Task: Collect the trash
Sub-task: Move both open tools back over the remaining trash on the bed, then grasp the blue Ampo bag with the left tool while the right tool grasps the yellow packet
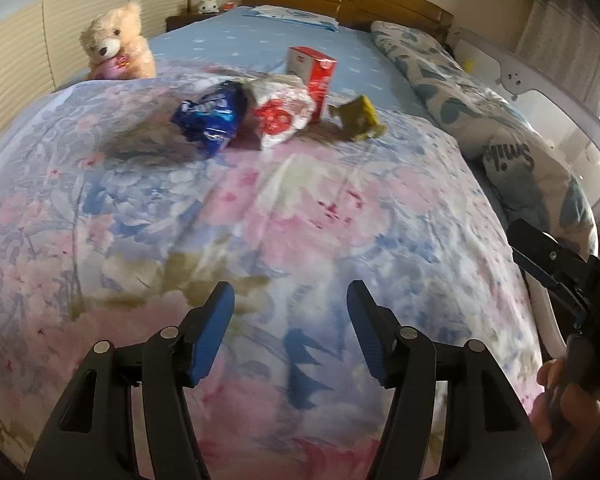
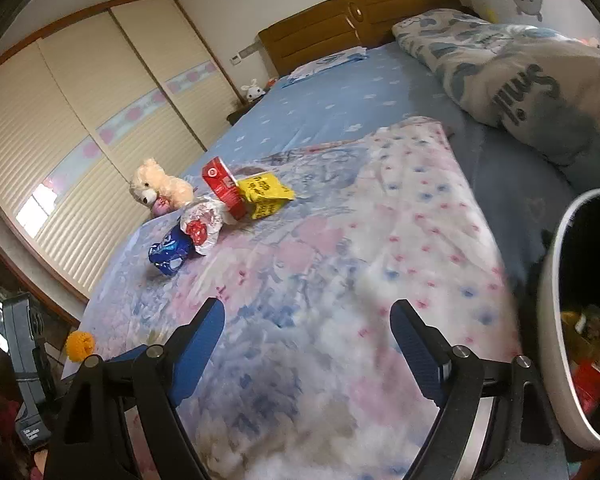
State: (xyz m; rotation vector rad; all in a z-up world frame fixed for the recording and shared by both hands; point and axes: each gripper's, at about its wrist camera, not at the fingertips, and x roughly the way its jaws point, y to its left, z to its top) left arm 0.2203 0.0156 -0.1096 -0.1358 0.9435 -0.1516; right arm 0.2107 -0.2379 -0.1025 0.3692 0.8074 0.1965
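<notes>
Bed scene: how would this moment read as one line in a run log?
left tongs: open, empty | right tongs: open, empty | trash on quilt: blue wrapper, red carton, yellow box | bin: partly filled

Teddy bear [image 1: 118,42] on floral quilt [image 1: 260,208], near wardrobe [image 2: 80,120]

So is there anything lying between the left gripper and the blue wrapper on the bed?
Nothing visible. Between the left gripper, whose jaws are open and empty, and the blue wrapper there is only bare floral quilt. The white and red wrapper lies beside the blue one, not in front.
</notes>
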